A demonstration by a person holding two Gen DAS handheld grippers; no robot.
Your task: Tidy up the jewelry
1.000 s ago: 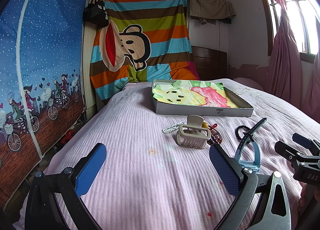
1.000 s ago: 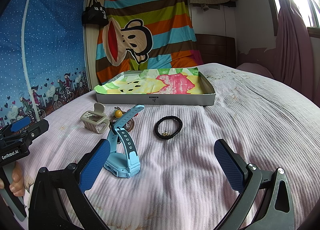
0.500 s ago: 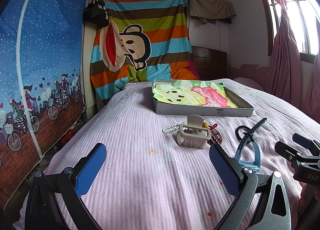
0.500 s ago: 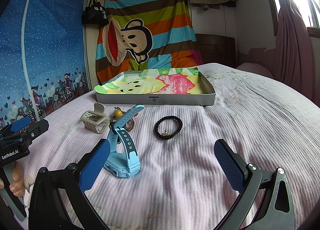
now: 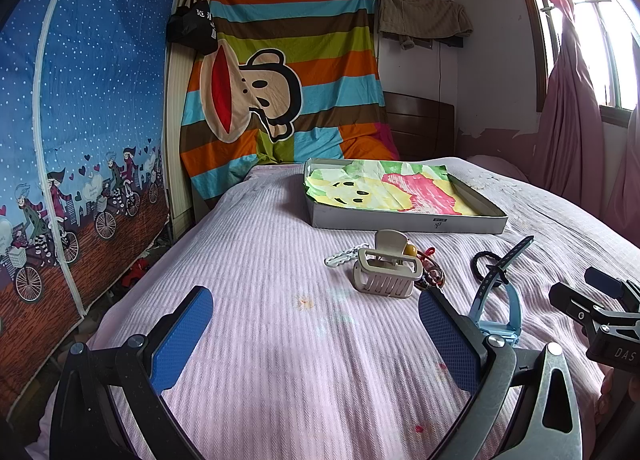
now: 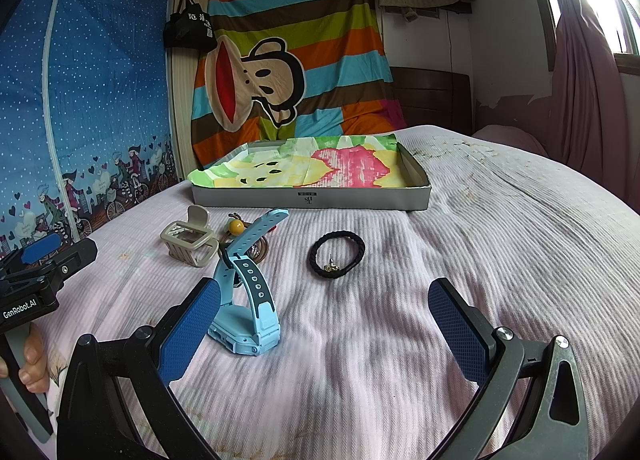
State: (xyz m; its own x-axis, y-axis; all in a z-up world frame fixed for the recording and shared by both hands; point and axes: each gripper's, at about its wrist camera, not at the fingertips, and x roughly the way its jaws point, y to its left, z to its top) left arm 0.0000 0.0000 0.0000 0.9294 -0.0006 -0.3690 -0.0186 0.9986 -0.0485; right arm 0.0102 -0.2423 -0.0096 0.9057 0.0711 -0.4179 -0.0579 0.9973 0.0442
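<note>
Hovering low over bed: left hand-held gripper, right hand-held gripper (both spread, empty).

Bare bed cover lies open toward the right edge, past the black hair tie. Toward the head of the bed the shallow box stands across the way. Before it, toward the left edge, the beige claw clip, a beaded bracelet and the blue watch crowd together, the watch strap rearing up. The left edge strip is bare.
</note>
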